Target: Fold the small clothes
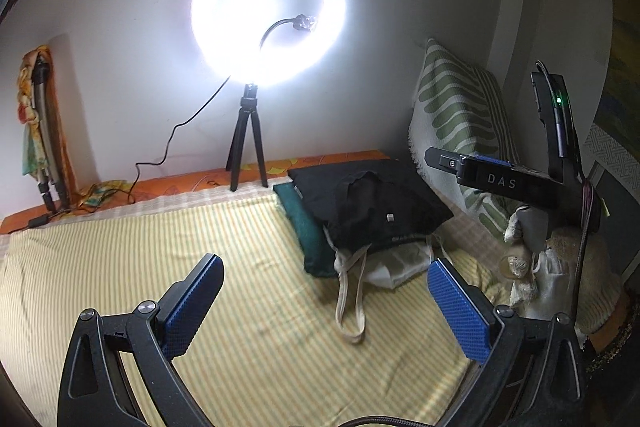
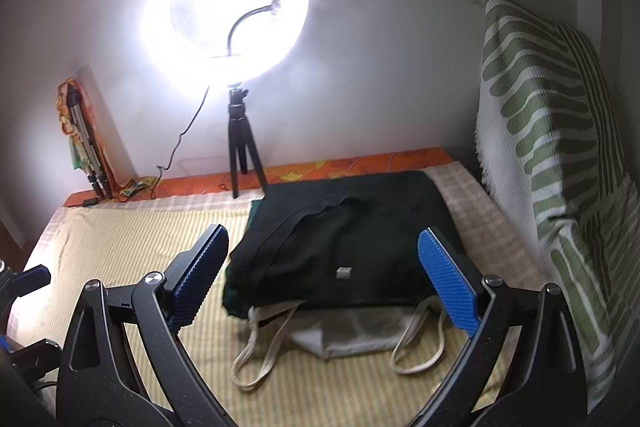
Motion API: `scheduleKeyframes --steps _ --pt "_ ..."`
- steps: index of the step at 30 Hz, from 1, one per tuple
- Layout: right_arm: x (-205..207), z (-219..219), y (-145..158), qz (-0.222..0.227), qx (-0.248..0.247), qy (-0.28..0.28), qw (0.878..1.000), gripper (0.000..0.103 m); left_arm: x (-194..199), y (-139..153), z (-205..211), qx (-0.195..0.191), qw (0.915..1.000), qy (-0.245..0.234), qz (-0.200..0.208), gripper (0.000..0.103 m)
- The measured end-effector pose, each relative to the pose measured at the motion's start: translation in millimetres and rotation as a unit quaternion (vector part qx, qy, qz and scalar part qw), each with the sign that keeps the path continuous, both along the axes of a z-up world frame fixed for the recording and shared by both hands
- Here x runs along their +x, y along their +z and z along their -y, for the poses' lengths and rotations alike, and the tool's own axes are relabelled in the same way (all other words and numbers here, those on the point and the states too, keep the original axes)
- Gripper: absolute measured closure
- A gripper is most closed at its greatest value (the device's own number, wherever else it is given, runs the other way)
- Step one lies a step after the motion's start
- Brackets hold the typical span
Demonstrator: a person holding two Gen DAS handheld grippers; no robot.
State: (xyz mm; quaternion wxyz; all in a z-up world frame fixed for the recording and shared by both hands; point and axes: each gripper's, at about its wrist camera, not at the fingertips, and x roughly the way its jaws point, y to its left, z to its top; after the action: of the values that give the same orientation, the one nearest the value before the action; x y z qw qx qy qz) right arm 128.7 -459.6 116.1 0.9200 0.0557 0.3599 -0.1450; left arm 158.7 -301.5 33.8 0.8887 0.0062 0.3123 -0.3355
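A pile of small clothes lies at the back right of the bed: a black garment [image 1: 368, 205] [image 2: 348, 239] on top, a dark green one [image 1: 310, 233] [image 2: 236, 301] under it, and a white cloth bag with long straps [image 1: 384, 267] [image 2: 352, 335] at the bottom front. My left gripper [image 1: 326, 301] is open and empty, held above the striped sheet [image 1: 140, 267], left of the pile. My right gripper [image 2: 324, 275] is open and empty, just in front of the pile with the black garment between its fingers' line of sight. The right gripper also shows in the left wrist view [image 1: 492, 179], above the pile's right side.
A lit ring light on a small tripod [image 1: 248, 143] [image 2: 240, 147] stands at the bed's back edge, its cable [image 1: 172, 143] trailing left. A green-patterned cushion [image 1: 456, 115] [image 2: 560, 147] leans on the right wall. Soft toys [image 1: 524, 267] sit at the right. A folded stand [image 1: 44, 131] leans in the left corner.
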Motion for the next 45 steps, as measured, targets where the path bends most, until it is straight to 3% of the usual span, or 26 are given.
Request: scheduleKeyframes --steps 16,36,45 --pt "-37 -43 -43 0.011 0.021 -0.031 0.999 0.0 -26 -21 -49 0.01 0.9992 0.031 0.023 0.0" --pt "-23 -41 -68 0.002 -0.015 -0.057 0.998 0.0 -17 -49 -46 0.06 0.9978 0.026 0.014 0.0" --pt "-23 -34 -71 0.001 0.006 -0.067 0.998 0.0 -19 -56 -42 0.076 0.997 0.017 0.007 0.0"
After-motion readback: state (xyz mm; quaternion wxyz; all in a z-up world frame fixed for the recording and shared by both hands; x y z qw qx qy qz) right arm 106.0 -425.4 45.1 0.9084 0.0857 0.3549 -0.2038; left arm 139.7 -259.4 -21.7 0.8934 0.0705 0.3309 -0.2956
